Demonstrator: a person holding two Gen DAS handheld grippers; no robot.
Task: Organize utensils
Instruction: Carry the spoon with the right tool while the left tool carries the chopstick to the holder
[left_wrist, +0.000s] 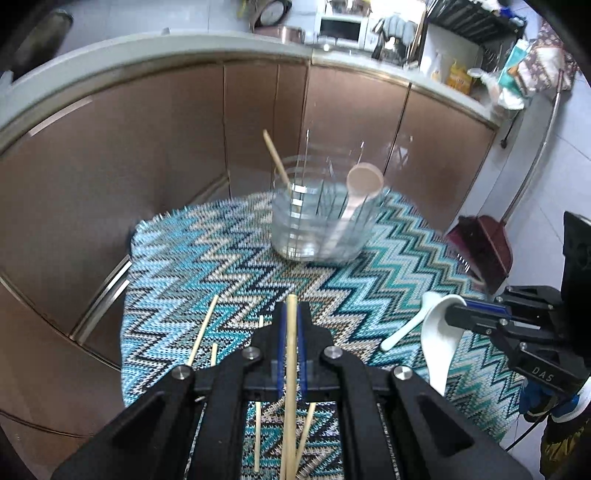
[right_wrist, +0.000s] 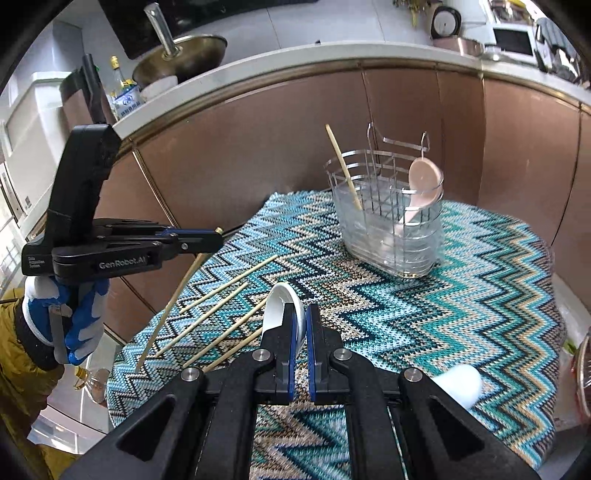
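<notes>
A wire utensil holder (left_wrist: 317, 214) (right_wrist: 388, 221) stands at the far side of the zigzag cloth, with a pink spoon (left_wrist: 364, 182) (right_wrist: 424, 181) and one chopstick (left_wrist: 275, 157) (right_wrist: 343, 166) in it. My left gripper (left_wrist: 291, 317) (right_wrist: 218, 240) is shut on a wooden chopstick (left_wrist: 291, 369) (right_wrist: 170, 302), lifted with its lower end near the cloth. My right gripper (right_wrist: 301, 314) (left_wrist: 452, 317) is shut on a white ceramic spoon (right_wrist: 279, 299) (left_wrist: 439, 343), gripping the bowl's rim. Several loose chopsticks (right_wrist: 221, 291) (left_wrist: 201, 332) lie on the cloth at the left.
The zigzag cloth (right_wrist: 443, 314) (left_wrist: 221, 258) covers a small table before brown cabinet doors (left_wrist: 147, 147). Another white spoon (left_wrist: 406, 328) lies on the cloth; a white object (right_wrist: 461, 384) shows at right. A dustpan (left_wrist: 480, 243) stands on the floor at right.
</notes>
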